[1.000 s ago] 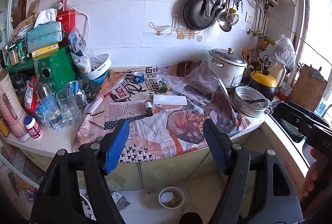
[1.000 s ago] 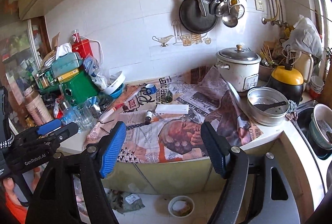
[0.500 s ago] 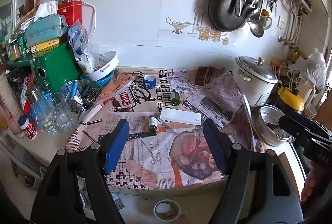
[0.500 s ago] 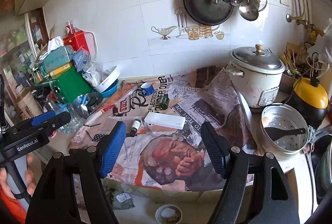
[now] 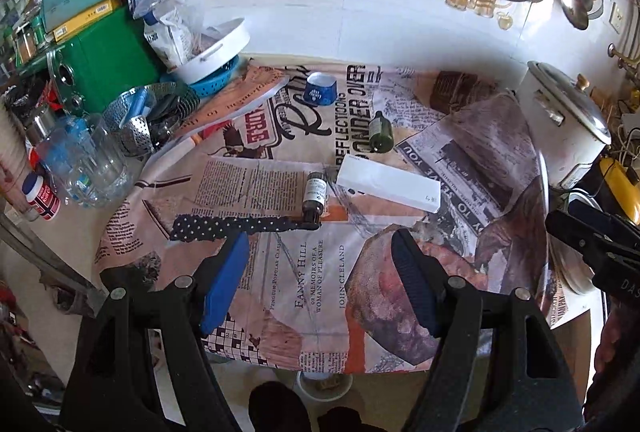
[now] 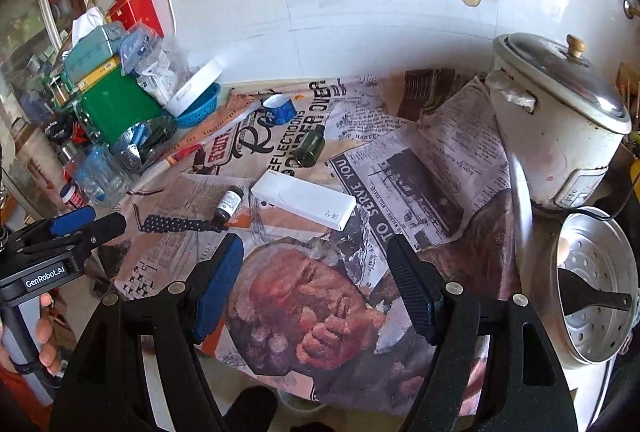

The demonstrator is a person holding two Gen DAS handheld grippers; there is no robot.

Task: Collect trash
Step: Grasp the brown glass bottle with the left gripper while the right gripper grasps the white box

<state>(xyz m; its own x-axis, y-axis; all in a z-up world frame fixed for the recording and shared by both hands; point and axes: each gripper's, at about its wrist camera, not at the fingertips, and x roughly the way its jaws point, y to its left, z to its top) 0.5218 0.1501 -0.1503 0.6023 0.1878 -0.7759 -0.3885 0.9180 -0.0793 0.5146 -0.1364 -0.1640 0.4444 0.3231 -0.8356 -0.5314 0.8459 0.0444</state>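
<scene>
On the newspaper-print cloth (image 5: 304, 284) lie a long white box (image 5: 388, 183) (image 6: 303, 199), a small brown bottle (image 5: 314, 194) (image 6: 228, 204), a green bottle (image 5: 381, 132) (image 6: 310, 149) and a blue cup (image 5: 319, 88) (image 6: 278, 111). My left gripper (image 5: 318, 286) is open and empty, above the cloth's front part, just short of the brown bottle. My right gripper (image 6: 314, 288) is open and empty, over the printed face, just short of the white box. The left gripper also shows at the left edge of the right wrist view (image 6: 60, 232).
A white rice cooker (image 6: 560, 120) and a metal steamer pot (image 6: 592, 284) stand at the right. A green tin (image 5: 104, 52), glasses (image 5: 88, 160), a white basin (image 5: 216, 48) and clutter crowd the left. A small bowl (image 5: 324, 384) sits on the floor below the counter edge.
Both grippers have moved forward and down toward the counter; the bottles and white box now appear much closer. Both stay open.
</scene>
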